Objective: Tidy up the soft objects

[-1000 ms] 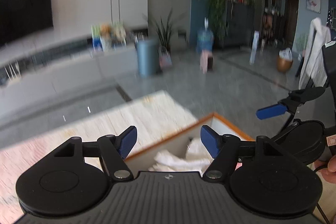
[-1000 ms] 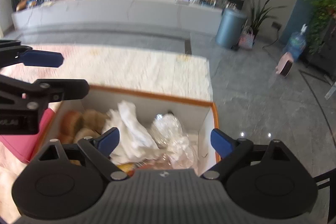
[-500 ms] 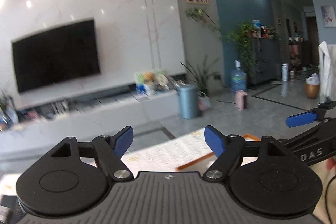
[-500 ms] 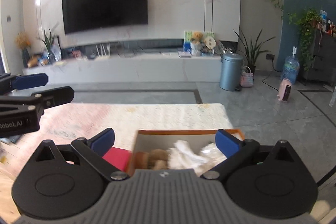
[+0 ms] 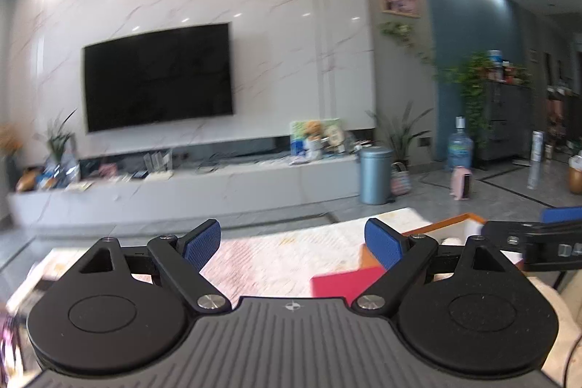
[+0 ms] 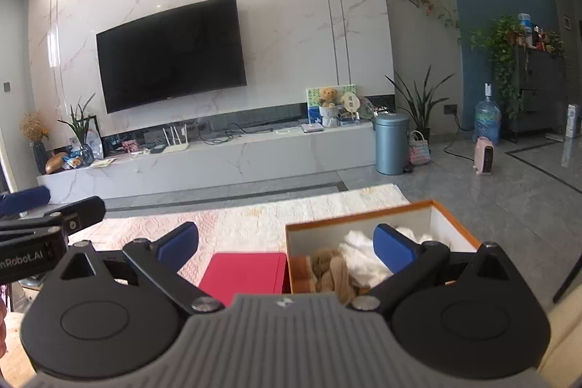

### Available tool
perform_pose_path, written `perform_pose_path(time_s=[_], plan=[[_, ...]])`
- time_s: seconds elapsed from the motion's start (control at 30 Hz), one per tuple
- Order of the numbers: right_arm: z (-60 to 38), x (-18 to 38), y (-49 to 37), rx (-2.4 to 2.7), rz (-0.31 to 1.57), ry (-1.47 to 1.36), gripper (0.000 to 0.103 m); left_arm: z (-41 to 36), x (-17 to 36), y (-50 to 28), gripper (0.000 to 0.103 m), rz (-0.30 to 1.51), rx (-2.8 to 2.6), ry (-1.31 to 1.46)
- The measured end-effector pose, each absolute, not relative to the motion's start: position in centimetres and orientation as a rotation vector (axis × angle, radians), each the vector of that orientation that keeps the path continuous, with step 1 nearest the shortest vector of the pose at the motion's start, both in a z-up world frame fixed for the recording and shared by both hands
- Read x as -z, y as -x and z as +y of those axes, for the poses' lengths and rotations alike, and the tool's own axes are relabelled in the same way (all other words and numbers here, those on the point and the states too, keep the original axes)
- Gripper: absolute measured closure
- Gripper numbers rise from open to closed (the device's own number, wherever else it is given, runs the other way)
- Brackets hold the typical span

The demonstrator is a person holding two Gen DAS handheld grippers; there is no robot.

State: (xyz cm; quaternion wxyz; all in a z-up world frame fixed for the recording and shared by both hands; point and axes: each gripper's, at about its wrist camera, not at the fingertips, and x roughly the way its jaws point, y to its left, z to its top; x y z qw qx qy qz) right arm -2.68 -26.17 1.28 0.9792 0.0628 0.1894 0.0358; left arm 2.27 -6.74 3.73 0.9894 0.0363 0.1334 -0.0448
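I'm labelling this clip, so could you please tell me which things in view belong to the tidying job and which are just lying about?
Part of the job:
- orange-rimmed box
- white cloth in the box
- brown plush toy in the box
- red flat item beside the box

Just lying about:
- blue bin
- water bottle
- pink heater
- television

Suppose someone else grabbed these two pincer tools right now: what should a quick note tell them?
Left gripper: jaws opening, nothing between them.
Right gripper: open, empty, held above the near edge of the box.
Things: the orange-rimmed box sits on the rug with a red flat item beside it. Inside lie a brown plush toy and white cloth.
Done: some soft items are already in the box.
Left: no loose soft items show in either view; check around the rug before stopping.
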Motion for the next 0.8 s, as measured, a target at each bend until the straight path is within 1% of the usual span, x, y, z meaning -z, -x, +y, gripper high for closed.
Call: perform_pose_path(time_s=[0.33,0.5,0.8], plan=[[-24.8,3.1,2.8,-0.015,0.497,0.004,0.003,-4.3,1.1,-2.9,0.0,0.454,0.077,-0.011],[-25.6,4.6,2.0,0.006,0.529,-0.027,0.003,-4.4,3.2,-2.6,0.0,0.489,0.06,-0.025],[-25.6,6.2,-0.3,-0.021,0.574,-0.054,0.003,-5.4,4.7,-2.9,0.0,0.535,0.062,-0.025]])
